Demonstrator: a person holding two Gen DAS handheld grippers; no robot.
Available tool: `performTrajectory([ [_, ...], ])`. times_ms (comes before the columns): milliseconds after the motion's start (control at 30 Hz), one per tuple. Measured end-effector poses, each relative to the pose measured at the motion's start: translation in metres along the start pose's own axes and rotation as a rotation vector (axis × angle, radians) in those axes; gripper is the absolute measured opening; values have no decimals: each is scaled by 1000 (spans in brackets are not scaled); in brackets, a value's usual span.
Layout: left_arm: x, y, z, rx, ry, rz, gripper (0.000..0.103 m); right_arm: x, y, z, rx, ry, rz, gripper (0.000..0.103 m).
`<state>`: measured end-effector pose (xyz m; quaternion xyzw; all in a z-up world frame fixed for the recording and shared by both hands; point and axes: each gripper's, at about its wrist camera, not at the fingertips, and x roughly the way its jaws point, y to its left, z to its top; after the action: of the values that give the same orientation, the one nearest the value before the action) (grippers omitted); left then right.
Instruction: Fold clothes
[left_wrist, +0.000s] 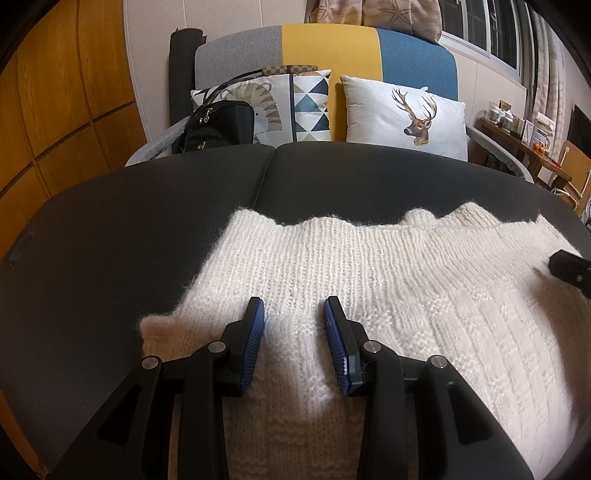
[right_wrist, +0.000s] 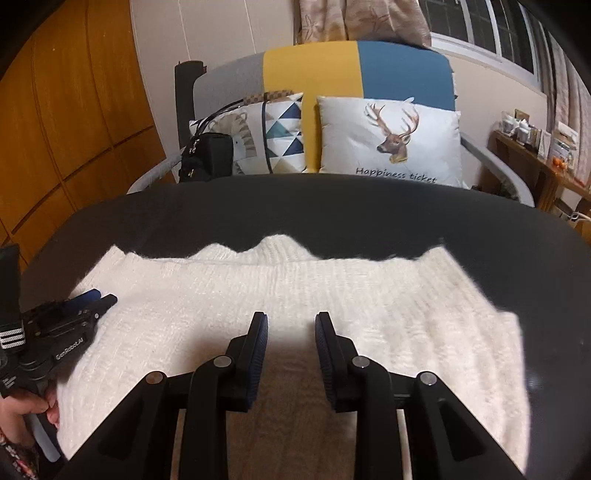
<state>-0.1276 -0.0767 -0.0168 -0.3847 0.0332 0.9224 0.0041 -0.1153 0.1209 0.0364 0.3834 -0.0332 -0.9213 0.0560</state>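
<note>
- Sweater (left_wrist: 369, 295), white and chunky-knit, lies spread flat on the dark bench (left_wrist: 110, 240), filling the lower centre and right of the left wrist view; its wavy far edge runs across the middle of the frame.
- Left hand-held gripper (left_wrist: 294, 308) sits over the knit near the garment's lower-left corner, blue pads apart with only flat fabric showing between them; nothing is pinched.
- Right hand-held gripper (right_wrist: 291, 321) hovers above the middle of the sweater in its own view, jaws parted and empty.
- At the lower left of the right wrist view, a hand (right_wrist: 22, 413) grasps the other tool's handle.
- Behind the bench, in the upper half of both frames, stand a deer cushion (left_wrist: 406, 114) and a black bag (left_wrist: 218, 125) on a sofa (left_wrist: 328, 48).
</note>
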Motion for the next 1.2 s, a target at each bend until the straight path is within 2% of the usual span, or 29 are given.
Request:
performTrajectory([
  [67, 0, 0, 0, 0, 0, 0, 37, -1, -7, 0, -22, 9, -55, 26],
  [200, 0, 0, 0, -1, -1, 1, 37, 8, -39, 0, 41, 46, -116, 26],
  [367, 0, -1, -1, -1, -1, 3, 37, 17, -65, -9, 112, 30, -119, 26],
  [800, -1, 1, -1, -13, 3, -12, 37, 17, -67, -11, 111, 24, -112, 27],
  [933, -1, 0, 0, -11, 6, -10, 37, 15, -64, -5, 93, 52, -124, 27],
  [1100, -1, 5, 1, -32, 12, -36, 38, -15, -59, 3, 129, -1, -74, 27],
  [1200, -1, 5, 1, -30, 12, -35, 38, -15, -64, -1, 107, 34, -121, 27],
])
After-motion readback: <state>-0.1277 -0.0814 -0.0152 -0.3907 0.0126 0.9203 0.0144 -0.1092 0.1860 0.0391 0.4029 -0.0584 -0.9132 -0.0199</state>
